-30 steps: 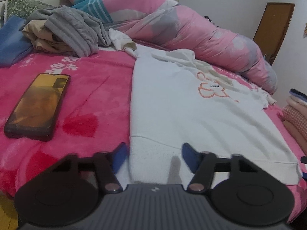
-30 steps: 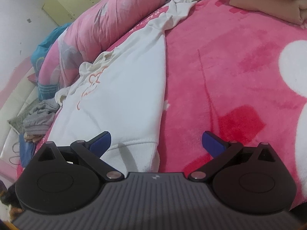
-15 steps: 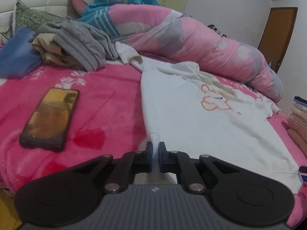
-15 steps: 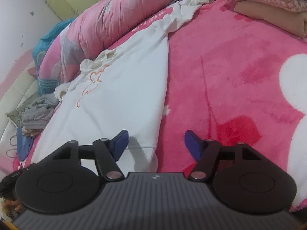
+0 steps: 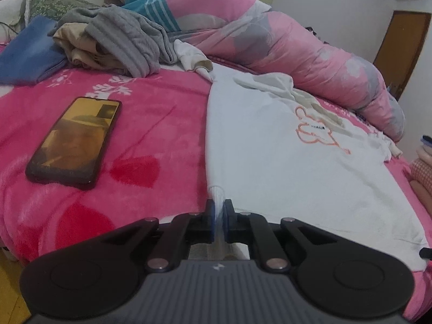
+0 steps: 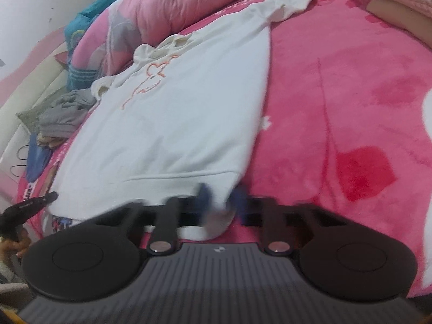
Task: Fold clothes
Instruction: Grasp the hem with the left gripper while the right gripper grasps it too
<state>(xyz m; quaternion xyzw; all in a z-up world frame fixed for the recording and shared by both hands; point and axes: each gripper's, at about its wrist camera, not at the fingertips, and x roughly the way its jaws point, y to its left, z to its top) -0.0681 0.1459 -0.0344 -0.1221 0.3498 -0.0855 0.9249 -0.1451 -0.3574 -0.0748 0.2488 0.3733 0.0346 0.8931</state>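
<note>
The white sweatshirt [image 5: 283,167] lies flat on the pink blanket [image 5: 151,124], with its hem along the near edge of the bed and its collar toward the long pink bolster [image 5: 310,54] at the far side. One second ago both grippers stood with spread fingers over the hem. Now the left gripper [image 5: 219,216] has its fingers pressed together on the left corner of the hem, and a small fold of white cloth rises between the blue pads. This pinch was already made half a second ago and has not changed. The right gripper [image 6: 220,201] is closing on the right corner of the hem; its fingers are blurred, the cloth sits between them, and I cannot tell if the pads already press it. The sweatshirt itself has not moved on the bed. The black phone [image 5: 74,141] stays on the blanket left of the sweatshirt, and the grey and beige clothes [image 5: 118,40] remain piled at the far left corner.
</note>
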